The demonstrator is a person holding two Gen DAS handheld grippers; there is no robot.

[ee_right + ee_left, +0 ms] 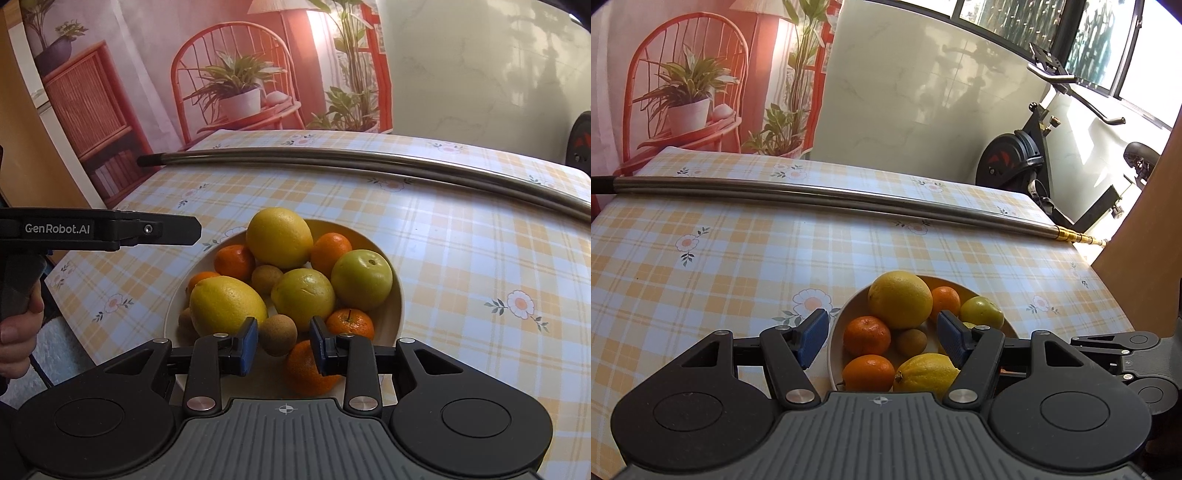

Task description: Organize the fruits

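Left of the bowl (396, 306), a hand (14, 332) holds the left gripper (882, 323). It hangs over the bowl's left side with its fingers released, about half spread and nothing between them. All the fruit lies heaped inside the bowl, which sits on the checked tablecloth (480, 258).

At the bowl's near edge the right gripper (282, 332) has its fingers narrowly parted on either side of a small kiwi (277, 334). A sliver of gap shows on the kiwi's right, so I judge the fingers released, not clamped.

To take the kiwi well, centre the pads on its widest part and close gently, since it may be soft. Then lift straight up. The lemon (225, 304) on its left and the mandarin (349, 323) on its right sit close and could roll.
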